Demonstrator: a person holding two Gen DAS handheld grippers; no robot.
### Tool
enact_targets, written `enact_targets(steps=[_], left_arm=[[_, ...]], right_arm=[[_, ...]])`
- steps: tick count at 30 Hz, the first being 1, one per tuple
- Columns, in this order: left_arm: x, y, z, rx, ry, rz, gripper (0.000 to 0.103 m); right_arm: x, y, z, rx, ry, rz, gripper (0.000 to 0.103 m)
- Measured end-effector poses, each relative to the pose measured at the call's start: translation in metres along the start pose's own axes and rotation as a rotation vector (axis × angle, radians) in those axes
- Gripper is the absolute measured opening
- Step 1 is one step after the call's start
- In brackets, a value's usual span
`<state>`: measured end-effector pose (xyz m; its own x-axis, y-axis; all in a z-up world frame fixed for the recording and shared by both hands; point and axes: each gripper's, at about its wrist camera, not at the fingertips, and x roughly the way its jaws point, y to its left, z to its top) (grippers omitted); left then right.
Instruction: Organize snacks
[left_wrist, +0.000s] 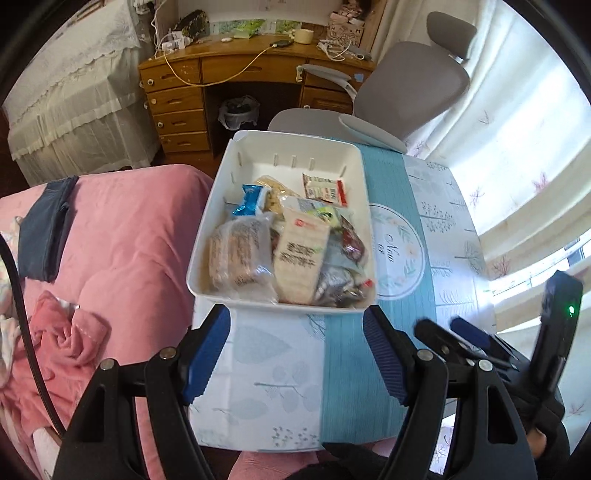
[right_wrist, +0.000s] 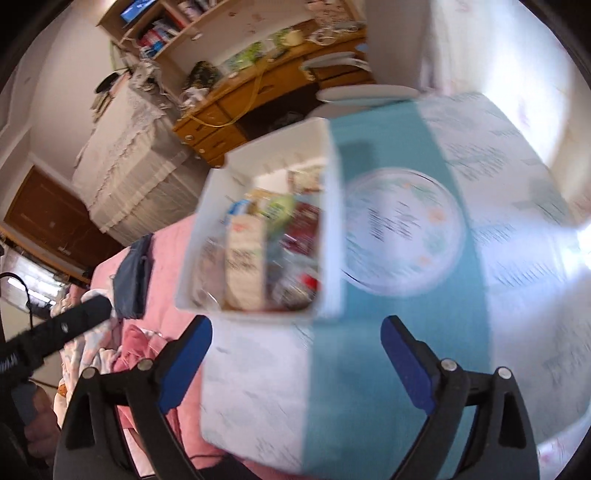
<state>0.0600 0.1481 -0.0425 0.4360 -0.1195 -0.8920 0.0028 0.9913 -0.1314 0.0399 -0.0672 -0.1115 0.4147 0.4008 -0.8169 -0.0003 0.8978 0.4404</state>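
1 white bin (left_wrist: 207, 236), approx 8 snack pkts (left_wrist: 301, 258), 2 grippers (left_wrist: 295, 354).

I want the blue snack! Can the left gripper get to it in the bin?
Probably yes. The left gripper is open and empty, just short of the white bin. The bin has no lid, and the blue snack packet lies on top, uncovered.

Snacks (left_wrist: 291, 243) in bin (left_wrist: 295, 146) on table (left_wrist: 443, 206)

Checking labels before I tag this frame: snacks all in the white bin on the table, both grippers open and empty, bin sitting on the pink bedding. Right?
Not quite. The white bin sits on the table, on its blue-patterned cloth, beside the pink bedding, as the left wrist view shows. The rest holds: snacks in the bin, left gripper and right gripper open and empty.
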Motion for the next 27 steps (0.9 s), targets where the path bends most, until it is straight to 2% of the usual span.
enact_targets(steps=[4,7,10,14,18,22,27], left_arm=[[-0.010,-0.023,-0.031,-0.020,-0.038,-0.003,0.080],[-0.020,-0.036,-0.050,-0.038,-0.038,-0.024,0.080],[-0.034,-0.051,-0.058,-0.012,-0.070,-0.027,0.085],[-0.065,-0.075,-0.061,0.051,-0.159,-0.014,0.095],[-0.086,-0.088,-0.064,0.050,-0.207,0.001,0.102],[-0.090,-0.089,-0.075,0.021,-0.206,0.039,0.102],[-0.095,-0.088,-0.086,0.020,-0.213,0.087,0.102]], right_arm=[[-0.036,-0.030,-0.031,0.005,0.013,-0.123,0.097],[-0.063,-0.044,-0.046,-0.004,0.043,-0.180,0.098],[-0.095,-0.047,-0.050,-0.021,0.043,-0.181,0.098],[-0.136,-0.033,-0.051,-0.073,0.039,-0.132,0.102],[-0.164,-0.014,-0.060,-0.113,0.024,-0.119,0.103],[-0.168,-0.002,-0.074,-0.122,-0.020,-0.165,0.103],[-0.164,0.002,-0.082,-0.124,-0.009,-0.151,0.103]])
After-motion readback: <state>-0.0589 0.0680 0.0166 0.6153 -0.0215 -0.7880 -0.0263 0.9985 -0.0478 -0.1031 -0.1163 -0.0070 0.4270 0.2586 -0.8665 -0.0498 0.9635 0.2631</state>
